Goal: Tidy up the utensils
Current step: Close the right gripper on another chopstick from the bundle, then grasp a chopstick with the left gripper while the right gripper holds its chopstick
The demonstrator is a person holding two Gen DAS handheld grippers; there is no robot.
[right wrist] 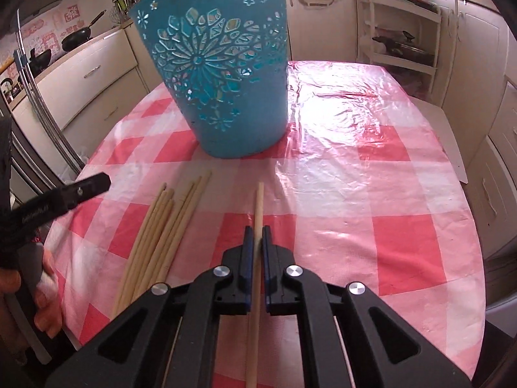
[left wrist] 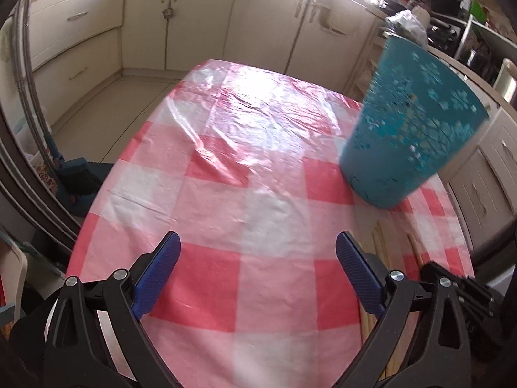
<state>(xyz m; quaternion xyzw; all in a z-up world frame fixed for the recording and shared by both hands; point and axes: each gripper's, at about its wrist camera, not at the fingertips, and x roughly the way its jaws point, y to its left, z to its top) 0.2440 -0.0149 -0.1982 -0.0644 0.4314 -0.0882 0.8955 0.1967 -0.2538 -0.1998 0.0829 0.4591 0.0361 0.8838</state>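
Note:
A teal perforated bucket (right wrist: 223, 74) stands upright on the red and white checked tablecloth (right wrist: 371, 194); it also shows in the left wrist view (left wrist: 410, 126) at the right. My right gripper (right wrist: 257, 231) is shut on one wooden chopstick (right wrist: 258, 203) that points toward the bucket, held just above the cloth. A bundle of several loose chopsticks (right wrist: 161, 229) lies on the cloth to its left, partly seen in the left wrist view (left wrist: 381, 245). My left gripper (left wrist: 257, 242) is open and empty over the cloth; it shows in the right wrist view (right wrist: 61, 200) at the left edge.
Cream kitchen cabinets (left wrist: 200, 16) surround the table. A white shelf rack (right wrist: 404, 32) stands behind the table at the right. A wok (right wrist: 77, 37) sits on the counter at the left. A blue dustpan (left wrist: 77, 181) stands on the floor beside the table.

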